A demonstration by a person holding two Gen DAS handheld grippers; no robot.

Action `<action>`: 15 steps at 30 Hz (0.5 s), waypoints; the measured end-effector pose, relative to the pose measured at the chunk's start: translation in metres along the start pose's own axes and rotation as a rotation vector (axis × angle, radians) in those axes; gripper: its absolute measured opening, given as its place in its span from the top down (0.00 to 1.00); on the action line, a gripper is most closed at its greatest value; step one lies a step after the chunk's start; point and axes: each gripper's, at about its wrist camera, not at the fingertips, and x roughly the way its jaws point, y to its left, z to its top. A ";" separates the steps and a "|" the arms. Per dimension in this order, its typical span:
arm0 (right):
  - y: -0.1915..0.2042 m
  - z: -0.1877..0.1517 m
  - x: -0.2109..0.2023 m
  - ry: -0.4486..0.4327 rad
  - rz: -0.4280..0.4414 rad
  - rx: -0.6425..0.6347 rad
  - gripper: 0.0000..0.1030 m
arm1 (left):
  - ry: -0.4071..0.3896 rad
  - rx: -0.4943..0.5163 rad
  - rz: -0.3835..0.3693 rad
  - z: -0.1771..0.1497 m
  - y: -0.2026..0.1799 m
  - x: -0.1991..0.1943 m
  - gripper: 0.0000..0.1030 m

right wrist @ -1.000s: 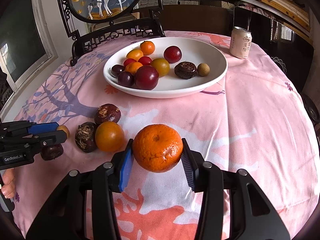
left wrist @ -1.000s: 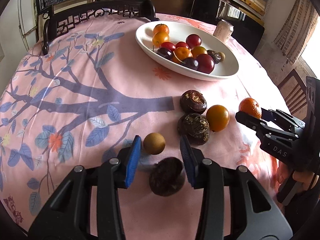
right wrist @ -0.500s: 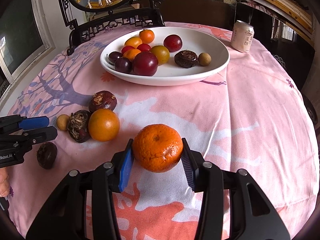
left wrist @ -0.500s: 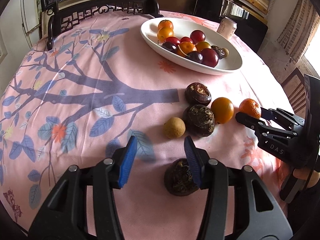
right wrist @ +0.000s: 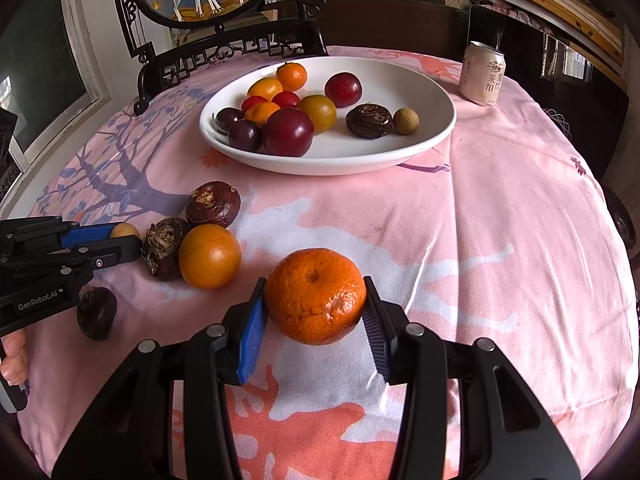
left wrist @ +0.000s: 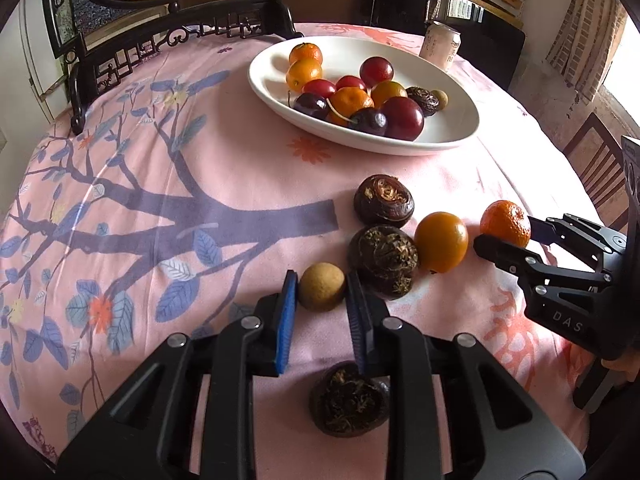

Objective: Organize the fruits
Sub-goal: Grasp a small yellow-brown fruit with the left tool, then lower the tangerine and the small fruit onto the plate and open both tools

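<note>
My right gripper (right wrist: 316, 300) is shut on a mandarin (right wrist: 315, 295) and holds it above the pink cloth; it also shows in the left wrist view (left wrist: 505, 229). My left gripper (left wrist: 321, 286) is open with its fingers on either side of a small tan longan (left wrist: 321, 286), which lies on the cloth. A dark water chestnut (left wrist: 349, 399) lies under the left gripper. Two more water chestnuts (left wrist: 384, 263) (left wrist: 383, 200) and a smooth orange fruit (left wrist: 441, 241) lie beside the longan. A white plate (right wrist: 424, 92) holds several fruits.
A pink drink can (right wrist: 482, 73) stands behind the plate at the right. A dark carved wooden stand (right wrist: 224, 52) with a round picture rises at the table's far edge. A wooden chair (left wrist: 600, 168) stands past the table's right edge.
My left gripper moved forward off the near water chestnut and now straddles the longan. My right gripper keeps the mandarin and has shifted slightly.
</note>
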 end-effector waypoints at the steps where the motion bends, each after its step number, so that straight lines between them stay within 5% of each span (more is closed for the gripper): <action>1: -0.001 0.002 -0.005 -0.025 0.001 0.011 0.56 | -0.012 -0.002 0.001 0.002 0.000 -0.005 0.76; 8: -0.002 0.032 -0.038 -0.198 0.001 0.007 0.56 | -0.098 0.001 -0.001 0.049 -0.005 -0.023 0.76; 15: -0.008 0.072 0.004 -0.164 -0.010 -0.016 0.56 | -0.100 -0.049 -0.017 0.115 -0.016 0.020 0.76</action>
